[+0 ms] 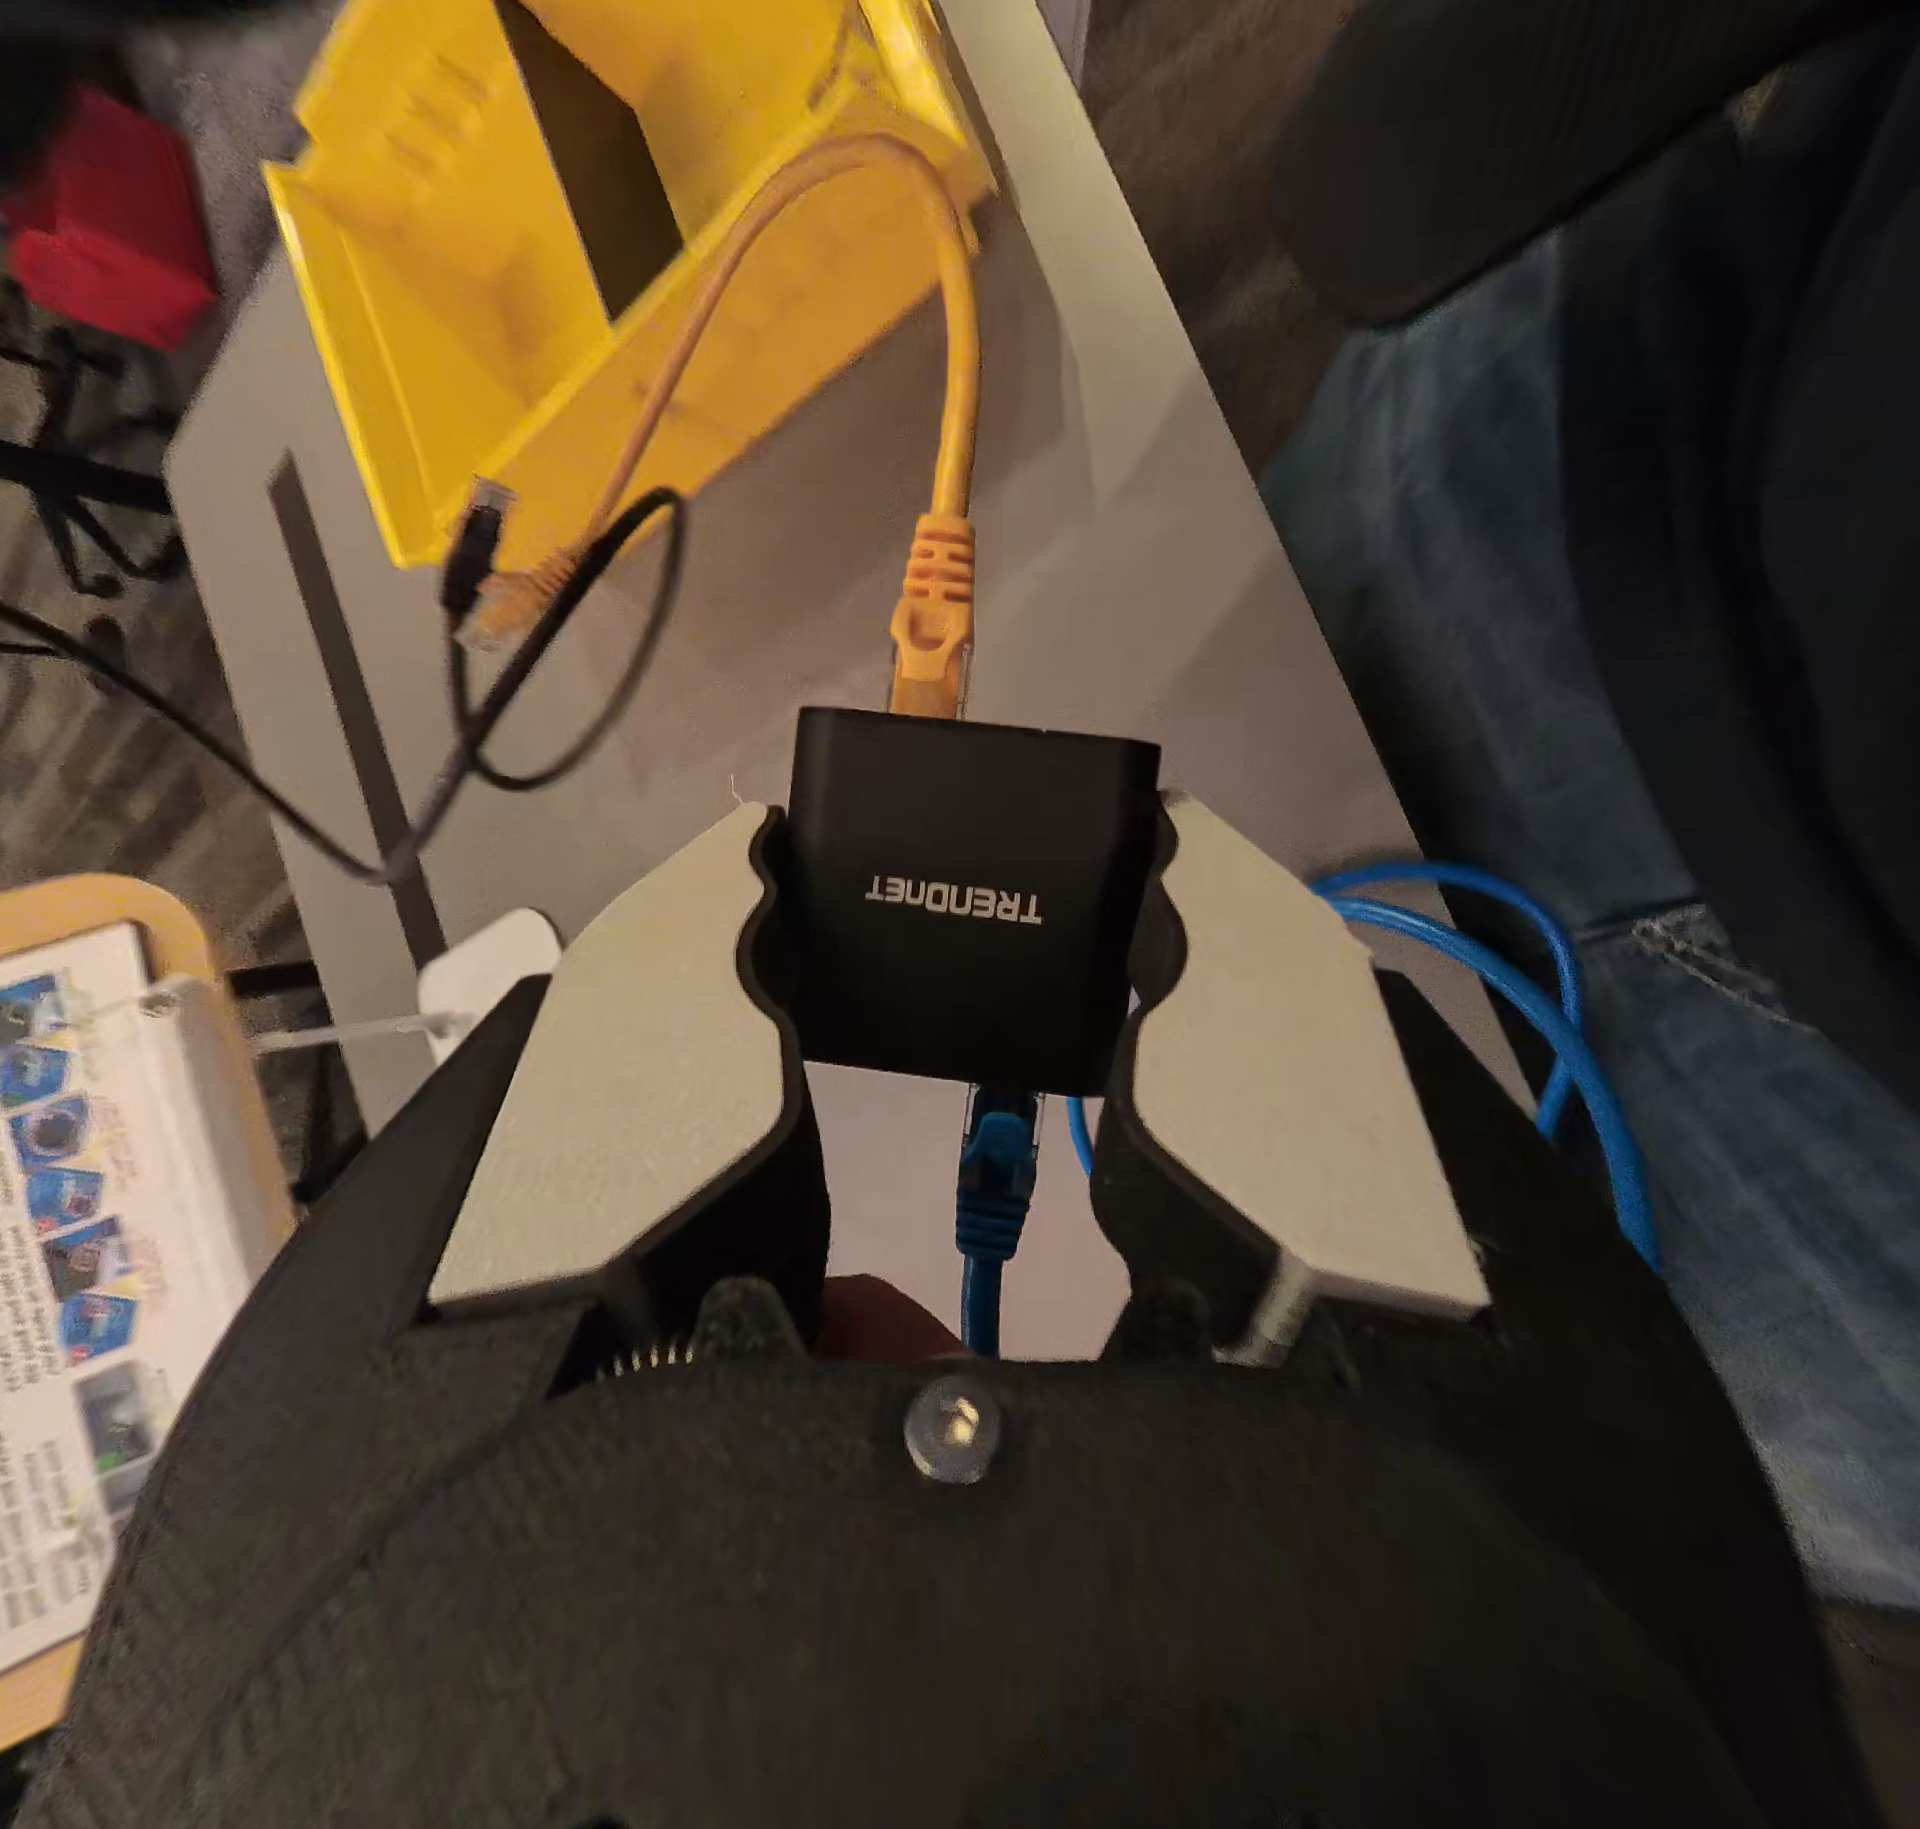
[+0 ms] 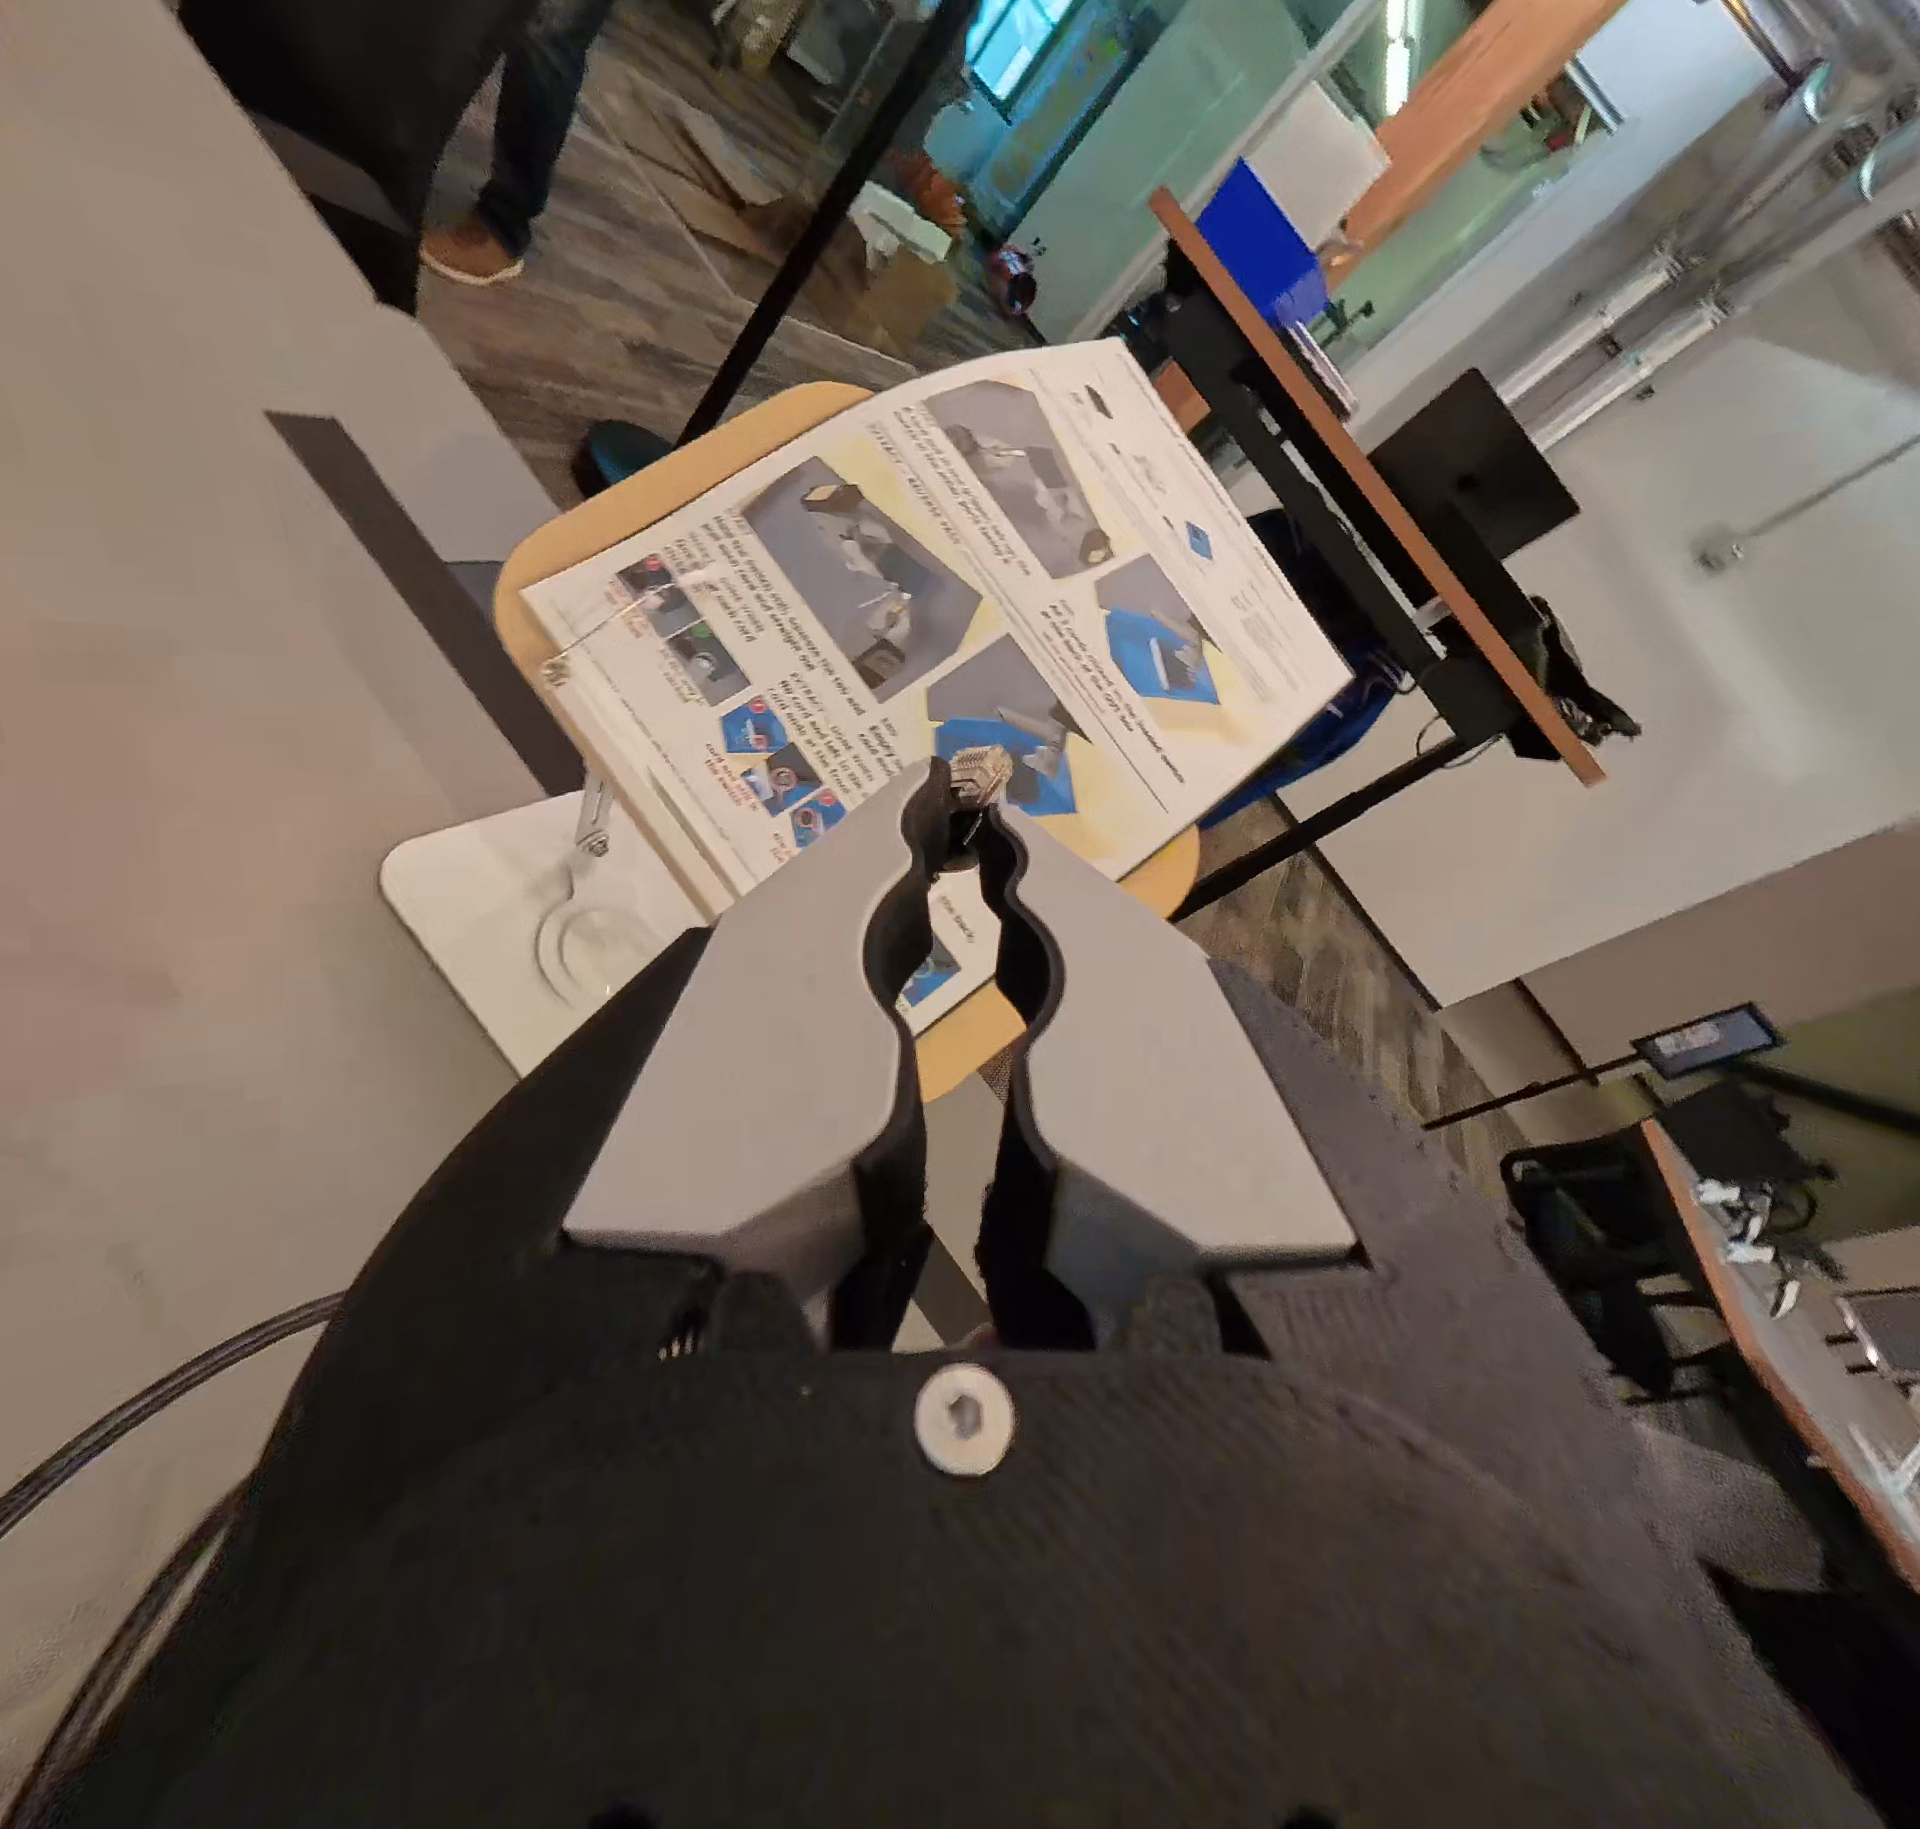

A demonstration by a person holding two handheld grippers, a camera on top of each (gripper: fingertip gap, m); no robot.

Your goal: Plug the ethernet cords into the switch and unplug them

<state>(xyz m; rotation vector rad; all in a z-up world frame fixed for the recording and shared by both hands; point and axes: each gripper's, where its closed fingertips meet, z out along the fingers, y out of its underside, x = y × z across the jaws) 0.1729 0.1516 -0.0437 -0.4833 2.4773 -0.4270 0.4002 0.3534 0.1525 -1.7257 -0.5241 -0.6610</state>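
Observation:
My left gripper (image 1: pixel 966 823) is shut on a small black switch (image 1: pixel 961 906) and holds it above the grey table (image 1: pixel 1122 491). An orange ethernet cord (image 1: pixel 935 595) is plugged into the switch's far side and loops back to its loose end (image 1: pixel 509 605). A blue ethernet cord (image 1: pixel 992 1187) is plugged into the near side, between my fingers. A black cord (image 1: pixel 582 657) lies on the table with a loose plug (image 1: pixel 478 543). My right gripper (image 2: pixel 961 803) is shut on a black cord's clear plug (image 2: pixel 980 773), which sticks out past the fingertips.
A yellow bin (image 1: pixel 582 252) lies tipped on the table behind the cords. An instruction sheet on a stand (image 2: pixel 935 616) is at the table's edge. A person's jeans (image 1: pixel 1558 740) are to the right. Another person's legs (image 2: pixel 416 65) and desks are farther off. The grippers' ends are close to 35 cm from one another.

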